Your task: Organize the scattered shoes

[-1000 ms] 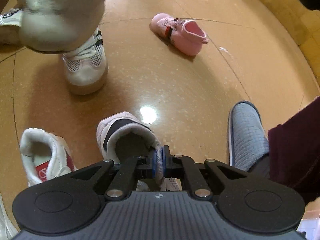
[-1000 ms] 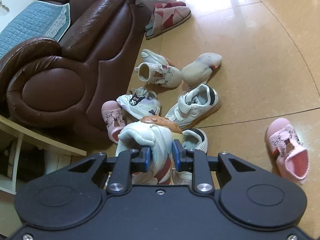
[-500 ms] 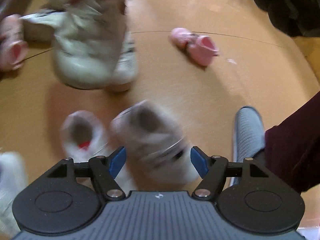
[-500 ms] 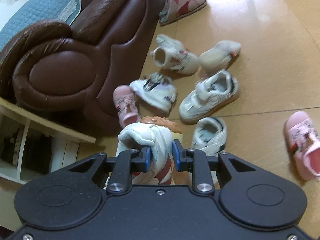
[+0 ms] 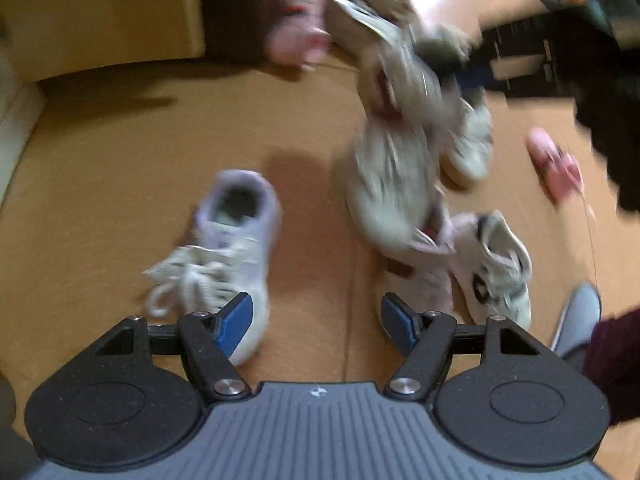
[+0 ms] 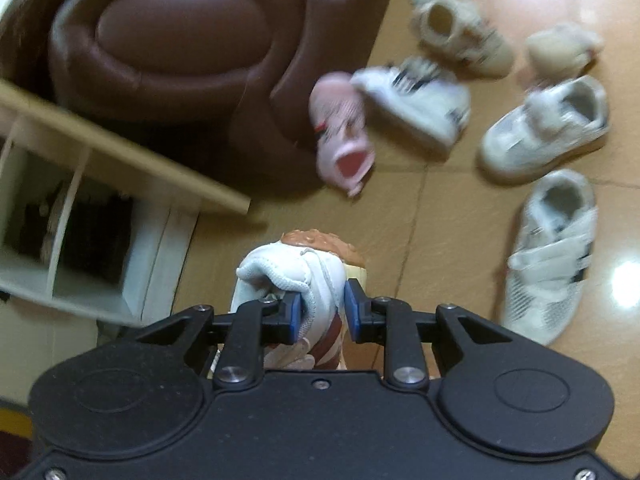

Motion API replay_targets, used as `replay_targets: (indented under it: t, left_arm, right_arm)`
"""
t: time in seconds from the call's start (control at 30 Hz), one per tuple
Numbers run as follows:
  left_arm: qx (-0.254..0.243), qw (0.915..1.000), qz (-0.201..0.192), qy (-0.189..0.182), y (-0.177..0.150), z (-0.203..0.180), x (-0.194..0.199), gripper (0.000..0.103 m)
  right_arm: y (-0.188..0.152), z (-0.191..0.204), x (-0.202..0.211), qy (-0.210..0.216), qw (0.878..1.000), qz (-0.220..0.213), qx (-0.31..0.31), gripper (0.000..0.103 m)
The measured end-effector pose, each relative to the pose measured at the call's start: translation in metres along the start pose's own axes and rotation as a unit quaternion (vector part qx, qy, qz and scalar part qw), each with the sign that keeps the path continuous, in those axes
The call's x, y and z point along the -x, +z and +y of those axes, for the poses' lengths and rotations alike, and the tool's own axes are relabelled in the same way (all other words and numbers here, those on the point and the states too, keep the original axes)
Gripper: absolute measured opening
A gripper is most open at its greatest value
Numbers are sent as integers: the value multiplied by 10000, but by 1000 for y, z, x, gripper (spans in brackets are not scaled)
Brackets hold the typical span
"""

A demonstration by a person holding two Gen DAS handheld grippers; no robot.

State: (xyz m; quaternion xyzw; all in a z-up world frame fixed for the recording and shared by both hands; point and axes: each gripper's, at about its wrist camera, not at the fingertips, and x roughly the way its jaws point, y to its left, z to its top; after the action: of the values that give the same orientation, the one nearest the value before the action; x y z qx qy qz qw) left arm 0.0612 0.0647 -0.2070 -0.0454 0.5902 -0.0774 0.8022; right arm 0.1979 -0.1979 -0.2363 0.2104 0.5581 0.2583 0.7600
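**Right tongs carry a white shoe while the left tongs hang spread over the floor**

The white shoe with a red stripe [image 6: 308,280] sits pinched at its collar between the blue pads of the right tongs [image 6: 322,306], held up off the floor with its brown sole turned away. No brand or writing on it can be read.

Far of it on the floor, a pink shoe [image 6: 342,136] lies just beside the foot of the brown sofa [image 6: 180,40]. To its right a white shoe with dark marks [image 6: 416,96] lies touching it, and further right are two white strap shoes: one [image 6: 548,128] far, the other [image 6: 548,252] nearer. Two beige shoes [image 6: 460,28] lie far right, blurred. A white shelf unit [image 6: 100,216] stands at the near left.

The left tongs [image 5: 316,318] stand spread wide with nothing between them. Just far of the left pad lies a white laced sneaker [image 5: 228,248], its opening pointing away. Near the right pad lies a white shoe with black marks [image 5: 492,264]; the marks are too blurred to read. The held shoe appears above it as a blurred shape. A grey slipper [image 5: 576,316] shows at the near right edge, beside a dark red sleeve [image 5: 616,360].
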Motion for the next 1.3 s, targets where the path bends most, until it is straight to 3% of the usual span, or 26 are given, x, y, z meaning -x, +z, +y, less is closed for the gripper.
replay_targets:
  t: [0.1, 0.43, 0.73, 0.97, 1.3]
  left_arm:
    - [241, 9997, -90, 11, 3, 16, 3, 70]
    - [-235, 9980, -40, 594, 3, 18, -20, 70]
    - [80, 9985, -130, 534, 2, 28, -25, 70]
    - [169, 9984, -142, 522, 1, 31, -25, 70]
    - [184, 9985, -222, 456, 5, 23, -26, 70]
  right_arm:
    - [-10, 9, -27, -143, 9991, 333, 201, 24]
    - [-33, 17, -105, -539, 9911, 1165, 364, 24]
    - [-35, 15, -118, -642, 9897, 1273, 90, 24]
    - [-32, 6, -118, -391, 9901, 1339, -143, 24]
    - [-23, -2, -96, -157, 9937, 1037, -408, 24]
